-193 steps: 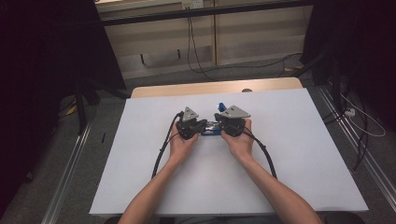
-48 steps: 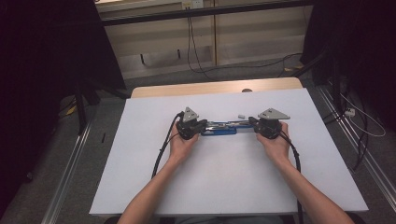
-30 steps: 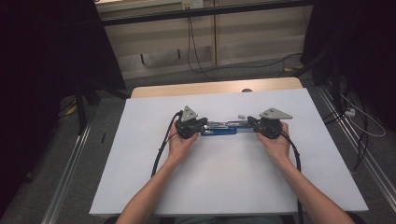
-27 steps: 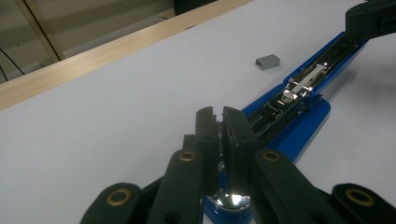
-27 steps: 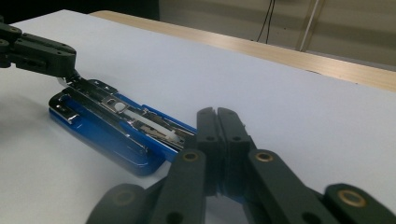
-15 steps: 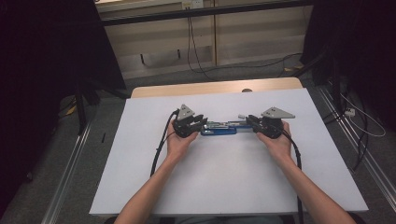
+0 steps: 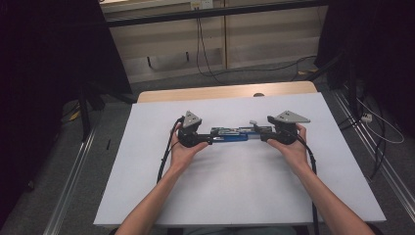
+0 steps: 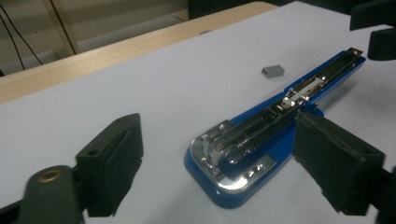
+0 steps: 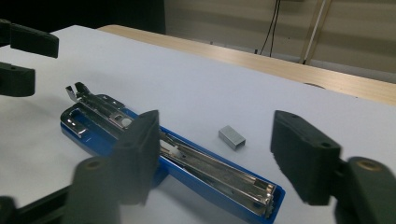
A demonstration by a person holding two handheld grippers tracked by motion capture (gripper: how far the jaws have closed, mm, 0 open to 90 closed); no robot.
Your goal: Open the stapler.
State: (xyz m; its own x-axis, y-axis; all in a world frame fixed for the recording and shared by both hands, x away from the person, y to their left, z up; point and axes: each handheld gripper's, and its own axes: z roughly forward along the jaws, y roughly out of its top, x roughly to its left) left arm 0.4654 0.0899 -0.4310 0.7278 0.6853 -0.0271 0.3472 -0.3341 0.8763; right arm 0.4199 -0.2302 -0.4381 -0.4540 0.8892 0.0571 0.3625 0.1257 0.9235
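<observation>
On the white sheet (image 7: 235, 186), lengthwise between the two grippers: the blue stapler (image 7: 234, 136), swung fully open and lying flat, with its metal magazine channel facing up.

Stapler, detail: in the left gripper view the stapler (image 8: 261, 144) shows its rounded blue end nearest the camera; in the right gripper view the stapler (image 9: 173, 161) runs from a chrome spring clip at the far end to the open channel mouth at the near end.

Left gripper (image 7: 205, 139): jaws apart, having just been opening; the near end of the stapler lies between the pads without contact.

Right gripper (image 7: 264, 136): jaws apart, likewise having just been opening; the stapler end sits ahead of them, against the left jaw's side as that view shows it, and no pad presses on it.

Change: half a second back both tools stood at the stapler's ends much as now, with the stapler stretched between them; it now rests on the sheet by its own weight.

Meaning for the work: the opening step looks complete; the channel appears ready for loading.

Staple strip: a small grey block of staples (image 9: 232, 137) lies loose on the sheet just beside the stapler, on its far side from the person; also seen at (image 8: 272, 70).

Likely next object: the staple strip, judged from its nearness to the open channel.

Obstructions: none between either gripper and the staple strip; beyond the stapler, the wooden table edge (image 7: 225, 91) is bare.

Caution: the strip is small and flat, so a pinch may slide it.
</observation>
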